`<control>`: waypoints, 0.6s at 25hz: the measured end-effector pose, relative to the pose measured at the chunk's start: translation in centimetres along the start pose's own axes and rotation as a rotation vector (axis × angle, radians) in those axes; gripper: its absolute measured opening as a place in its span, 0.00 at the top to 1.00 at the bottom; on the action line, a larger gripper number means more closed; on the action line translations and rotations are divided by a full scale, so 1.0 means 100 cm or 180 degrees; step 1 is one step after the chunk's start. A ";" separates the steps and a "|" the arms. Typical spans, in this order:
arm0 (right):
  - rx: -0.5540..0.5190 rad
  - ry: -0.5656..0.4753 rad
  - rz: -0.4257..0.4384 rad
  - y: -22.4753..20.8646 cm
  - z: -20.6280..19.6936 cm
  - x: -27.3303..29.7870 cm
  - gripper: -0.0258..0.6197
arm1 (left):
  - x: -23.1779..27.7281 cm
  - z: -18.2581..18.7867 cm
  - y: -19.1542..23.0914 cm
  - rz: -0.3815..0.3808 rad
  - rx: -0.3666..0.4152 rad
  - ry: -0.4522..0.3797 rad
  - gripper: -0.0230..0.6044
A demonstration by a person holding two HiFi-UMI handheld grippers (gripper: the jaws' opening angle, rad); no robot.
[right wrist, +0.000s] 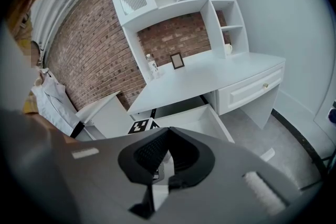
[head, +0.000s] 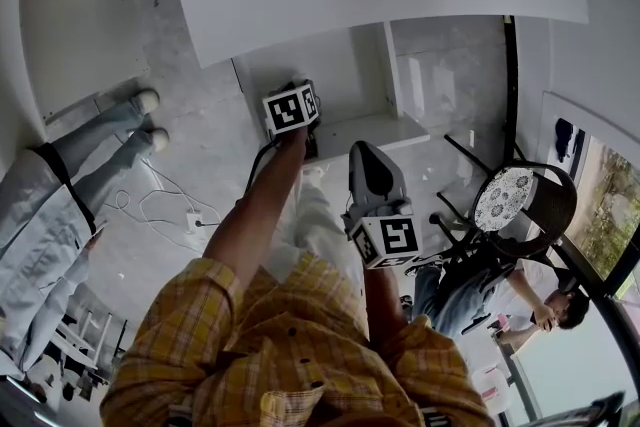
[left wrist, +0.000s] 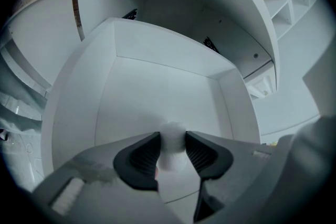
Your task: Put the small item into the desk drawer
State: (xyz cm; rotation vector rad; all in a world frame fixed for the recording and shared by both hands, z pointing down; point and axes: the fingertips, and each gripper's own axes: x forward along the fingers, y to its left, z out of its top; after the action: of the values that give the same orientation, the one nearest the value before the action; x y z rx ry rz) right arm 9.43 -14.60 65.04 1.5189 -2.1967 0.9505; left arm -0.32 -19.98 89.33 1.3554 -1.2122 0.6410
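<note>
Two grippers: one in each hand, the left gripper reached out further than the right gripper
Left gripper: pointed steeply down, its pads pinched the small item from both sides
Small item: whitish, rounded and blurred; it sat between the left pads over the drawer, and contact with the drawer floor could not be told
Drawer: white and pulled open, its walls and bare floor lay straight beneath the left gripper's tips, beyond and below the right gripper's tips
Right gripper: tips pressed together with nothing between them
Desk: white, its top lay beyond the right gripper, above the open drawer
Bystander: legs in jeans, well off to the left of the left gripper
</note>
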 end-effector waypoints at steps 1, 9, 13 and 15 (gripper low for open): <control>0.0000 -0.0006 0.0000 0.000 0.000 0.000 0.96 | 0.001 0.000 0.000 0.0002 -0.0002 0.0010 0.70; -0.0007 -0.0036 0.0010 0.001 0.005 -0.002 0.96 | 0.001 0.003 -0.003 -0.0076 -0.0023 -0.0005 0.66; -0.0036 -0.0047 0.0019 0.005 0.005 -0.006 0.96 | -0.011 0.010 -0.004 -0.0108 -0.0012 -0.0076 0.66; -0.0050 -0.0066 0.0034 0.005 0.010 -0.007 0.96 | -0.019 0.016 -0.007 -0.0125 -0.0007 -0.0126 0.66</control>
State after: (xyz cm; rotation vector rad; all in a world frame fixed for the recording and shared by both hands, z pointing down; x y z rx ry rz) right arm 9.33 -14.62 63.71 1.5179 -2.2236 0.9226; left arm -0.73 -21.03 87.01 1.3925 -1.2146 0.5874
